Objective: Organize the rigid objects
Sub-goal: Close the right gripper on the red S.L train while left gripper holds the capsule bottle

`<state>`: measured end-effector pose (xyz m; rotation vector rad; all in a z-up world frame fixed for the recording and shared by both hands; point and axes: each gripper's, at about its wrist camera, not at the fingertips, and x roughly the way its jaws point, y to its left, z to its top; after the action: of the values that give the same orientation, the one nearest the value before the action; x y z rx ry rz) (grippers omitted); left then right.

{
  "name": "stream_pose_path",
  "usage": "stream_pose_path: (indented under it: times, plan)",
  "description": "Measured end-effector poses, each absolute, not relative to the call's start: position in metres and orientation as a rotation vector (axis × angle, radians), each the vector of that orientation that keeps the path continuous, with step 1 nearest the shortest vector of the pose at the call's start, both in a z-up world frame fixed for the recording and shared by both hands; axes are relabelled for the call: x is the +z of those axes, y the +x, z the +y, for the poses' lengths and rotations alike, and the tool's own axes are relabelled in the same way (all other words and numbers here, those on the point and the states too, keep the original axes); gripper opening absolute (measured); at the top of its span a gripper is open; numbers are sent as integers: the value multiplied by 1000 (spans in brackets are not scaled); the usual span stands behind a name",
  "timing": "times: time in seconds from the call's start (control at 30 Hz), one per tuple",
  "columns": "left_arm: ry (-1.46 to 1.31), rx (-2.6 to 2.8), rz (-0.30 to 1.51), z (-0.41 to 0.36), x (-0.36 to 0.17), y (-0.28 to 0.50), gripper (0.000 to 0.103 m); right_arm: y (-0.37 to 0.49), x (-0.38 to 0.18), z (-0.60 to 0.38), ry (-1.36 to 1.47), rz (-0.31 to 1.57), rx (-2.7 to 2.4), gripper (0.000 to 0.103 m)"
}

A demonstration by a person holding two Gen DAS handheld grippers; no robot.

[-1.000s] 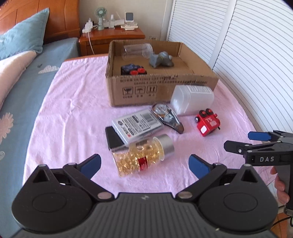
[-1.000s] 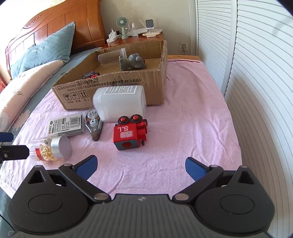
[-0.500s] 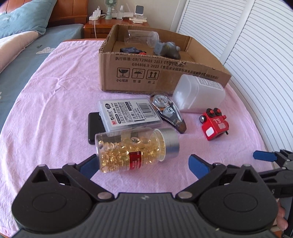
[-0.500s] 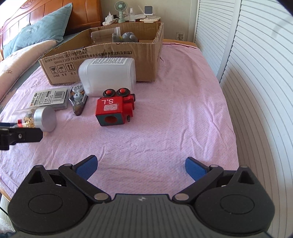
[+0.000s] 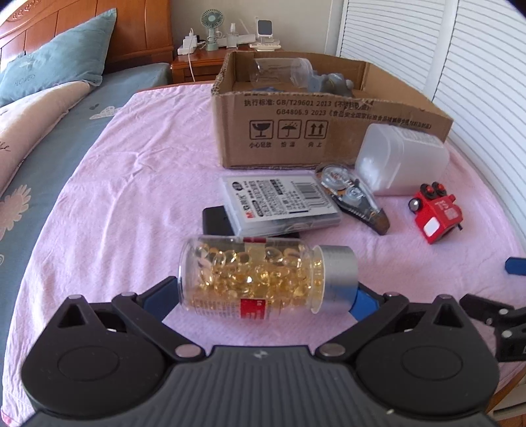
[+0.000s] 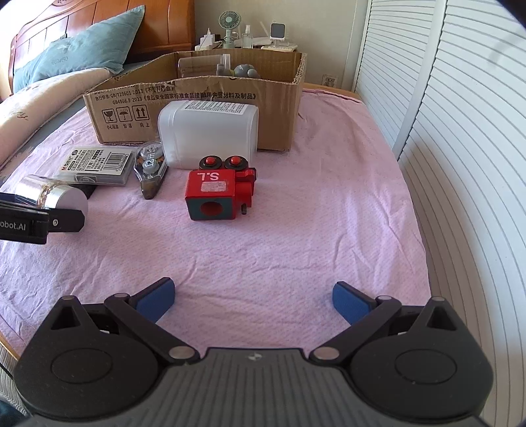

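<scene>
Sunlit bedroom: wooden headboard (image 5: 82, 29), teal pillow (image 5: 62, 59), nightstand (image 5: 197, 65) with fan (image 5: 210, 23), white louvred doors (image 6: 443, 98)

On the pink cloth (image 5: 131, 184): one cardboard box (image 5: 322, 131), one capsule bottle (image 5: 263, 279), one grey case (image 5: 282, 203), one black block (image 5: 217, 221), one tape dispenser (image 5: 353, 197), one white container (image 5: 399, 162), one red toy (image 6: 217, 193). Inside the box, one clear jar (image 5: 279, 70) and one grey figure (image 5: 330, 83). Two pillows (image 5: 59, 70) on the bed

Bright daylight, soft shadows; fisheye bending at edges with dark corner vignetting; focus sharp, slight glare on the white shutters (image 6: 460, 131).
</scene>
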<state>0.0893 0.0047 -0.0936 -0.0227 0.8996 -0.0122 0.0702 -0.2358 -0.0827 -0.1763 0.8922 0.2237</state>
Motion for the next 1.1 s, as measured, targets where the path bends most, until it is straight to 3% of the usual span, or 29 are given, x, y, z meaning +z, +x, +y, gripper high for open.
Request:
stream_pose_path:
  times: [0.8,0.9,1.1]
  plan:
    - [-24,4,842,17,-98,85,102,139,-89,-196,-240,802,429,103]
    - [-24,3,842,17,-98,86,102,138,-88,-198,-233,779,424,95]
    - [-26,9,837,17,-99,85,102,128,-85,-204,-229,744,401,69]
